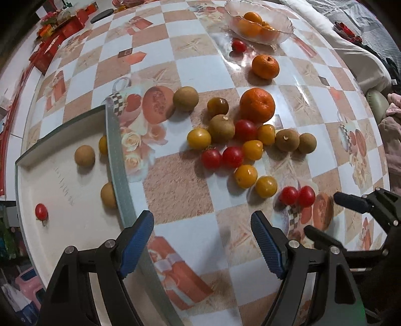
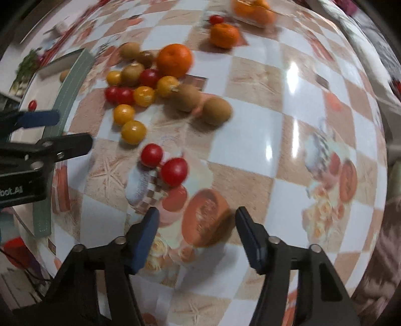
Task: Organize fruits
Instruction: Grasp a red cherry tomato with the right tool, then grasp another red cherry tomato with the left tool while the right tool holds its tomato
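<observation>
A pile of loose fruit lies mid-table: a large orange (image 1: 257, 105), brown longans (image 1: 221, 127), yellow tomatoes (image 1: 199, 138) and red cherry tomatoes (image 1: 211, 158). Two red tomatoes (image 1: 297, 196) sit nearest, also in the right wrist view (image 2: 174, 171). A white tray (image 1: 62, 190) at left holds longans (image 1: 84, 155) and one red tomato (image 1: 41, 211). A glass bowl (image 1: 280, 17) at the back holds oranges. My left gripper (image 1: 202, 240) is open and empty beside the tray. My right gripper (image 2: 196, 233) is open and empty, just short of the two red tomatoes.
A second orange (image 1: 265, 66) and a red tomato (image 1: 238, 46) lie near the bowl. Red boxes (image 1: 50, 47) crowd the far left edge. Bedding (image 1: 351, 42) lies beyond the table's right edge. The tray's green rim (image 1: 117, 160) stands above the tablecloth.
</observation>
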The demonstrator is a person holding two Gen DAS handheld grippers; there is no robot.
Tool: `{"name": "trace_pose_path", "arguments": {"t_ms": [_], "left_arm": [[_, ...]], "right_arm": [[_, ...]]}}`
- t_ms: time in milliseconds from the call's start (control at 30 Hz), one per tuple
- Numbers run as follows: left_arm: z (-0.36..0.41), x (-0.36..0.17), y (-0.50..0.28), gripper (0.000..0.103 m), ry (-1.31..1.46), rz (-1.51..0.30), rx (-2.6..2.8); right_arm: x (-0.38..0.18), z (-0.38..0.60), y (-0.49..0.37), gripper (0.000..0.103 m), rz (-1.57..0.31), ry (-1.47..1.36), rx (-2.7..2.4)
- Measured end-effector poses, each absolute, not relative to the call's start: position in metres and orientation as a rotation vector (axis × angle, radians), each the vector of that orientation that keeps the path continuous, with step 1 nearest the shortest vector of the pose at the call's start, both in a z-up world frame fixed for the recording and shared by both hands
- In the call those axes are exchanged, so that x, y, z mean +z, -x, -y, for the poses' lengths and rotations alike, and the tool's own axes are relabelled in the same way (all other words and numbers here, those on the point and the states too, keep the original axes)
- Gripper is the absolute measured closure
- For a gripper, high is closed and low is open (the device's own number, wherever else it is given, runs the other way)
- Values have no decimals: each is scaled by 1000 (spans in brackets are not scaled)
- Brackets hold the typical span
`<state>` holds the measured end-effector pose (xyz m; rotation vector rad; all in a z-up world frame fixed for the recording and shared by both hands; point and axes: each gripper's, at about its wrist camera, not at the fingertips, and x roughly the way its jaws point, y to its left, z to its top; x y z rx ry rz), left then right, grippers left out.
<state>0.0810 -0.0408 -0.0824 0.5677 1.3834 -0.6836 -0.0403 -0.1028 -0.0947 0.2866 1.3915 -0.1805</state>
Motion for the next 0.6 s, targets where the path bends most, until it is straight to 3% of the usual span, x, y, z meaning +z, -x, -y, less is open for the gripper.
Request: {"name": "trace_pose_path", "arguments": {"t_ms": [167, 267, 333, 600], "left_arm": [[45, -92, -85, 22, -560, -1407, -677], [43, -94, -86, 22, -551, -1418, -672], [44, -95, -87, 22, -552, -1418, -670], [58, -105, -86, 22, -548, -1420, -679]], "right_arm": [[-93, 91, 26, 43, -1347, -244, -156], [-90, 89, 17, 58, -1328, -208, -143], [-89, 90, 13, 80, -1322, -193, -142], [-89, 113, 14, 81, -1319, -291, -131]]}}
